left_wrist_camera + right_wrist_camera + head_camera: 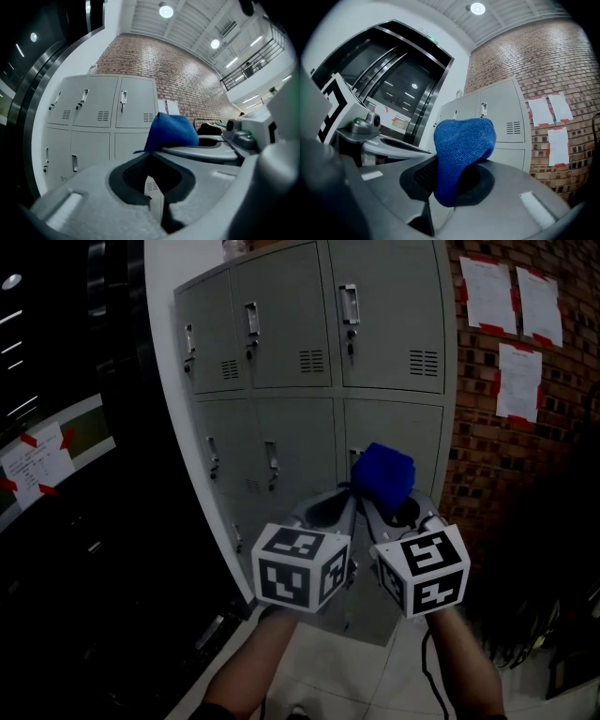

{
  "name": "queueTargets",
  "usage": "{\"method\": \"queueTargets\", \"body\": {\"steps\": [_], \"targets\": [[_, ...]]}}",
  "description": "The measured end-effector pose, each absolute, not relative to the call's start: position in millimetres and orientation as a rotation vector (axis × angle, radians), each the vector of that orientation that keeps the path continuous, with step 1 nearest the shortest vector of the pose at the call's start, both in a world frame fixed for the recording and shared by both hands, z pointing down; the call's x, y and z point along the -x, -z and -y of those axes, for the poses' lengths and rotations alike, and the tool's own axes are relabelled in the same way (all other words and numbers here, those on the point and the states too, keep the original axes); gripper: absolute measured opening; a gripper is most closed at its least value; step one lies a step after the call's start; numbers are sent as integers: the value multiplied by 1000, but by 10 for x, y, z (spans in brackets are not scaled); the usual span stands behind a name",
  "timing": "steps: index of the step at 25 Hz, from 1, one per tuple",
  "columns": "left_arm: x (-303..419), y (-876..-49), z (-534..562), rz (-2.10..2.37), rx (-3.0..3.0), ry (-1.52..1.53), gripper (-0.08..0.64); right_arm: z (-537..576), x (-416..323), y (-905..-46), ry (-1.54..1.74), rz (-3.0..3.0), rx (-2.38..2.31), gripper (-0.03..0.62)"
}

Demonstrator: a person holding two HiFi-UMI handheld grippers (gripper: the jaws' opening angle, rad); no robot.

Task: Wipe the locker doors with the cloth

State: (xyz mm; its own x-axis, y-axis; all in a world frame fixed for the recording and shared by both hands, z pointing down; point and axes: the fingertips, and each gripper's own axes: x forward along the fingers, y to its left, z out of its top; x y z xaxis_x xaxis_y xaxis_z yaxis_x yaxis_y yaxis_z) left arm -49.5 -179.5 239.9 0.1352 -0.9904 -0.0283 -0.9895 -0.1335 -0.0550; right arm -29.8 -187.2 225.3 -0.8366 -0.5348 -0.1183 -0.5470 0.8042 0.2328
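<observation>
The grey lockers (375,334) stand straight ahead, doors closed, with handles and vent slots; they also show in the left gripper view (93,108) and the right gripper view (501,112). A bunched blue cloth (385,474) sticks up from my right gripper (386,510), which is shut on it (461,150). My left gripper (343,504) is held close beside it on the left, jaws shut with nothing between them (158,190). From the left gripper view the cloth (171,131) shows just to the right. Both grippers are short of the lower locker doors, not touching them.
A brick wall (562,456) with taped paper sheets (518,381) runs right of the lockers. A dark glass wall (75,521) with a notice is on the left. Pale tiled floor (337,671) lies below, and dark cables (534,634) lie at the lower right.
</observation>
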Motion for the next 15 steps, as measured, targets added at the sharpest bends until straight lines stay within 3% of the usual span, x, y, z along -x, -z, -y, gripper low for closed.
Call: {"method": "queueTargets", "body": {"steps": [15], "targets": [[1655, -1605, 3031, -1879, 2299, -80, 3, 3224, 1502, -1335, -581, -2850, 992, 66]]}}
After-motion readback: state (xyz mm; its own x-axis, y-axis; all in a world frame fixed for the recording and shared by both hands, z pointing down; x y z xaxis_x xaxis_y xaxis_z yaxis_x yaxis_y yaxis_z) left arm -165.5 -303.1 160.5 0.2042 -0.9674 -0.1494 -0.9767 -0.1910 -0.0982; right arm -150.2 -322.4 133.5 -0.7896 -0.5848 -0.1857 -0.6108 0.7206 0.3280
